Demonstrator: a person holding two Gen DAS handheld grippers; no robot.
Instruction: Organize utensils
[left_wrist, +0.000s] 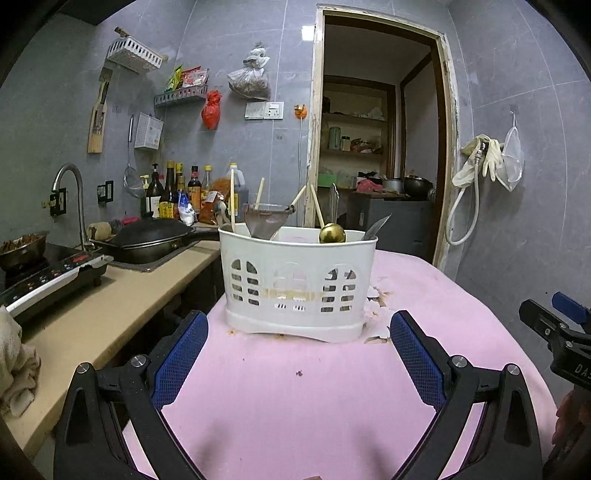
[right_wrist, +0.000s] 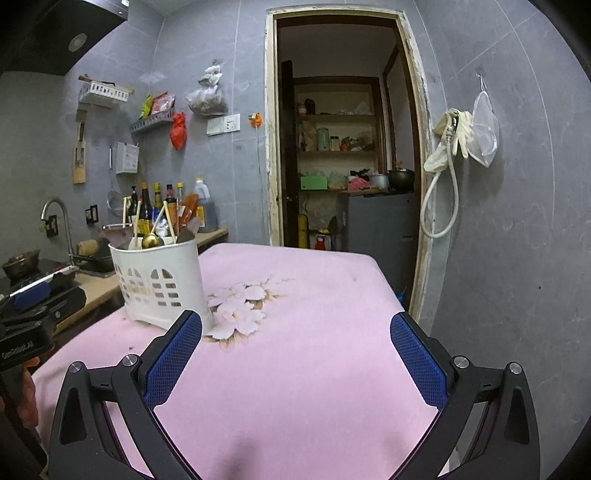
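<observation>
The caddy (left_wrist: 299, 284) stood upright on the pink worktop (left_wrist: 295, 387), near its left edge, with chopsticks (left_wrist: 232, 199), a gold spoon (left_wrist: 331, 233), a strainer (left_wrist: 265, 219) and a knife (left_wrist: 376, 227) poking out of the top. Nothing lay loose on the cloth that I could see. My left hand-held gripper (left_wrist: 297, 328) faced the caddy squarely, jaws spread wide and empty, its tips just short of the base. My right hand-held gripper (right_wrist: 295, 328) was likewise agape and empty, pointed past the caddy toward the flower print (right_wrist: 236, 306).

The risk, I judged, lay in the caddy's lightness (thin plastic, top-heavy with tall handles): a nudge from a pad (left_wrist: 181, 354) could tip it or push it off the near edge toward the counter (left_wrist: 110, 314). The knife could also snag a jaw reaching in from above.
</observation>
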